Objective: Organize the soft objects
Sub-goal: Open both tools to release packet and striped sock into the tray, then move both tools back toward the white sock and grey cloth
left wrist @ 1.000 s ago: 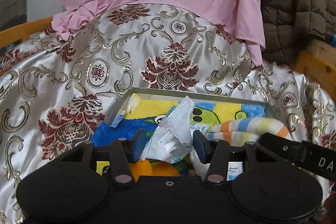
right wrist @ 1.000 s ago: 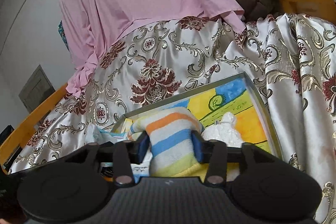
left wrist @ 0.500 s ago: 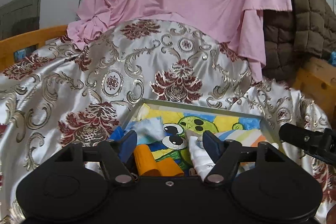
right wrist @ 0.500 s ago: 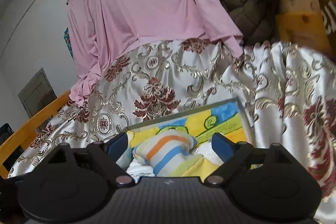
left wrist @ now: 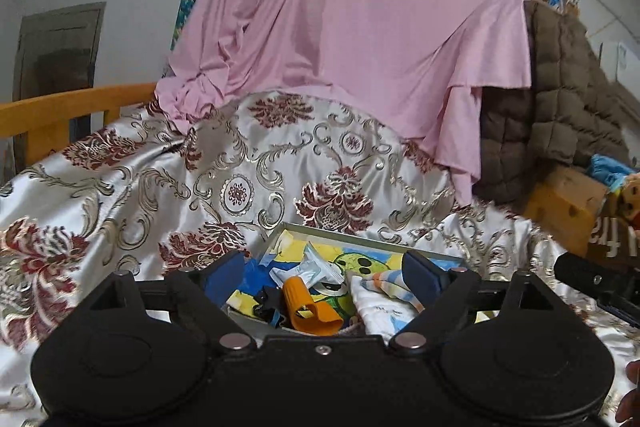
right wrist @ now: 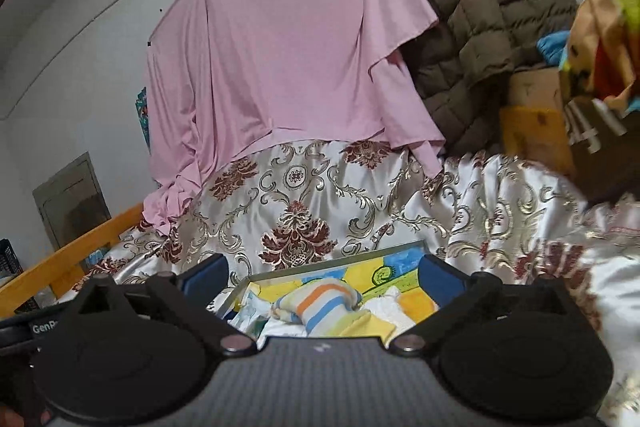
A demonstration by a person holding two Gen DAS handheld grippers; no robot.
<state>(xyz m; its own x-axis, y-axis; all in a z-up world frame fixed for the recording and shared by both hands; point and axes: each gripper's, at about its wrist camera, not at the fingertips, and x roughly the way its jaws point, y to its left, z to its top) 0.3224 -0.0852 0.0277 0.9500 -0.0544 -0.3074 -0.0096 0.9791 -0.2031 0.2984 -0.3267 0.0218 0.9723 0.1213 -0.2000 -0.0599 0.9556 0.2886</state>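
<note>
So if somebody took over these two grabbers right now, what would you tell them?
Left gripper: jaws opening, nothing between the pads.
Right gripper: jaws opening, holding nothing.
In the tray on the patterned satin cloth: striped towel, white cloth, white packet, orange item.
Done: those items are in the tray.
Left: no loose soft item in view.

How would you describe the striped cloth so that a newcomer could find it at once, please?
On the shiny flowered bedspread sits a shallow tray with a bright cartoon picture inside. The striped cloth lies bunched in it, the only piece banded in orange, blue and yellow; its neighbours are plain white.
</note>
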